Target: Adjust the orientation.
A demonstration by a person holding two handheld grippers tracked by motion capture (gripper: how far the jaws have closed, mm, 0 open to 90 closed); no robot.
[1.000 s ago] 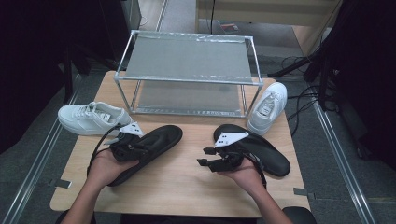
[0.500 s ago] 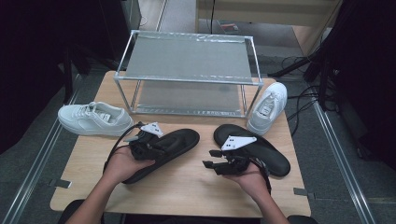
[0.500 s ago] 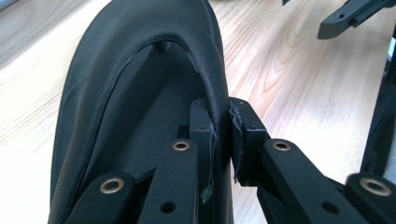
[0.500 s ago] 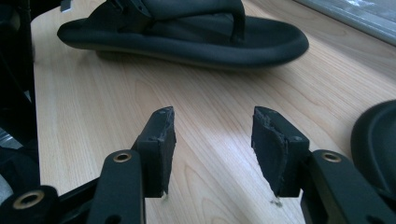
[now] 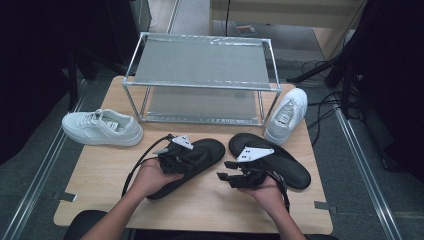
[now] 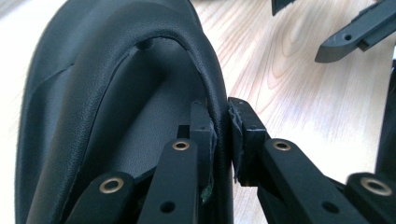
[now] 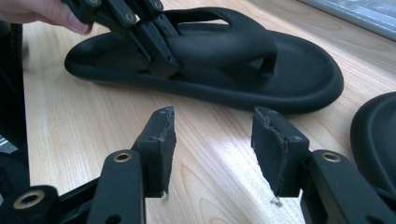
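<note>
The left gripper (image 6: 222,135) pinches the strap of a black sandal (image 6: 107,93). The right gripper (image 7: 212,154) hangs open over the table (image 7: 219,135), with that sandal beyond its tips.

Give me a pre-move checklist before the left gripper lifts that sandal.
1. Left gripper pinching the left sandal strap: ok.
2. Pads on both sides of the strap: ok.
3. Right gripper open, holding nothing: ok.
4. Right sandal flat on the table, apart from the left one: ok.
5. Rack shelves free: ok.
6. Grip firm enough for a lift: cannot tell.
</note>
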